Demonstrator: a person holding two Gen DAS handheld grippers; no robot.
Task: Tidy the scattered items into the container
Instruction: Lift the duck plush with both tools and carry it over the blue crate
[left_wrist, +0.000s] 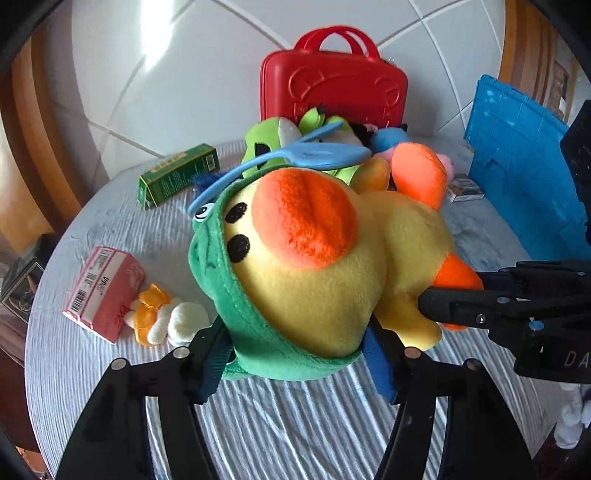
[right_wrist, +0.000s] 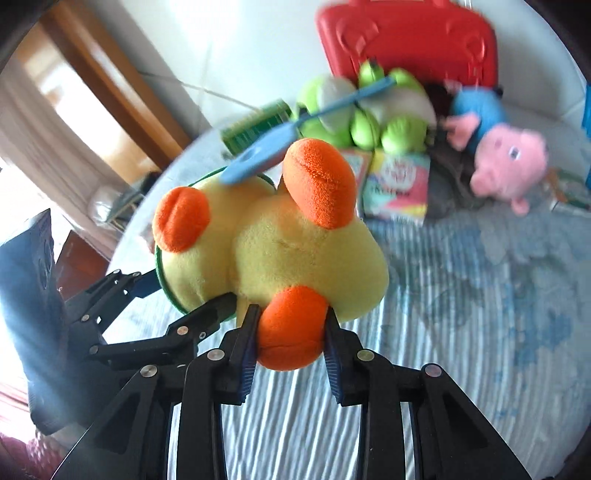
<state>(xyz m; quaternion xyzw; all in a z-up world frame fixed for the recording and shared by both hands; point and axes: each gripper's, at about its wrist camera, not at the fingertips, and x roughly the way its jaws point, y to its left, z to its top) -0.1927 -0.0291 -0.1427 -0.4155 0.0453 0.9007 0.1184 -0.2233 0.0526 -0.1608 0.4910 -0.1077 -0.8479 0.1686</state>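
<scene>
Item: plush duck (left_wrist: 314, 273), yellow body, orange beak and feet, green hood around the head. Position: lifted clear of the grey striped cloth (left_wrist: 288, 424), held between both grippers.

Left gripper (left_wrist: 295, 354): jaws partly apart and clamped on the hooded head, one blue pad on each side of the green fabric.

Right gripper (right_wrist: 291, 332): jaws nearly together, pinching one orange foot (right_wrist: 288, 328) between the pads; in the left wrist view it enters from the right edge.

Blue plastic swatter-like tool (left_wrist: 321, 153): long thin handle, lying across the top of the duck and the toys behind it (whether it rests on the duck cannot be told).

Behind the duck, on the cloth:
- green plush toy (right_wrist: 354, 110), just in front of the case
- pink and blue pig plush (right_wrist: 506, 158), to the right of the green toy
- colourful picture booklet (right_wrist: 395, 184), flat, near the green toy

Red hard case (left_wrist: 332, 88): with handle, standing upright at the far edge.

Blue crate panel (left_wrist: 524, 155): ribbed, at the right.

Left side of the cloth: green carton (left_wrist: 177, 173); pink packet (left_wrist: 103, 291); small orange and white plush (left_wrist: 162, 317) touching the packet.
</scene>
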